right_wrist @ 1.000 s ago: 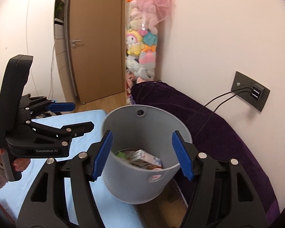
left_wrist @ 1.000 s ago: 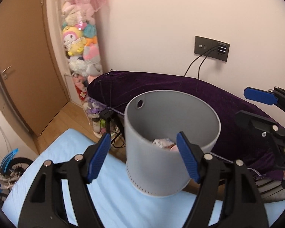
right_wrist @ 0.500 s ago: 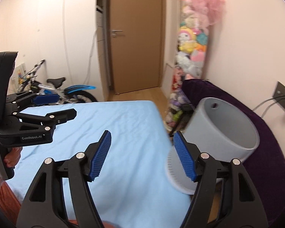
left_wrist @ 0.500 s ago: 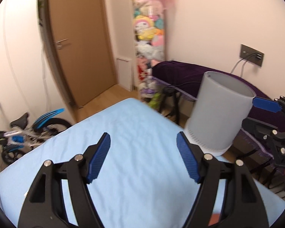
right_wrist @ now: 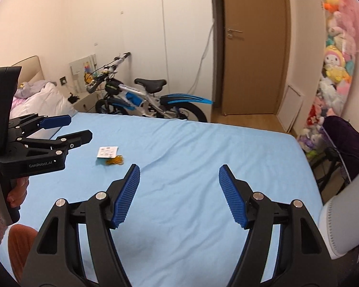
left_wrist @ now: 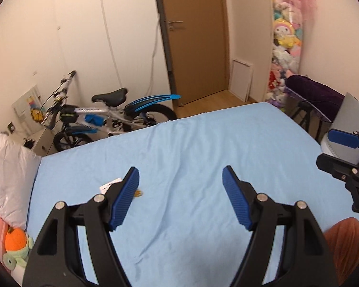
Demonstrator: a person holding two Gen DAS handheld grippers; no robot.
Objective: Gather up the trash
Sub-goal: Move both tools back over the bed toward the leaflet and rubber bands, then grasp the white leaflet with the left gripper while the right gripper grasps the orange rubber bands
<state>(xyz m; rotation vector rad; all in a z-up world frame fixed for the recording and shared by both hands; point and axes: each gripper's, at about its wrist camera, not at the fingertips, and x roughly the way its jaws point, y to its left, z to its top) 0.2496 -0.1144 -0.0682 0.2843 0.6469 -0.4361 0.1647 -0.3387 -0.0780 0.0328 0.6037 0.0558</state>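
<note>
Both grippers have swung off the bin and now face the bed. Left gripper (left_wrist: 180, 195) wide apart, nothing between its pads; right gripper (right_wrist: 179, 195) likewise wide and empty. Grey bin (right_wrist: 342, 217), centred between the fingers a second ago, now sits at the right edge beside the blue bed sheet (right_wrist: 203, 157). Further out on the sheet, a white paper card (right_wrist: 107, 152) touches a small yellow scrap (right_wrist: 115, 160). Beyond the bed, a bicycle (right_wrist: 143, 100) against the wall.

Warm, even indoor light, soft shadows, no glare; heavy fisheye bending with black corner vignette, slight motion blur at edges.
</note>
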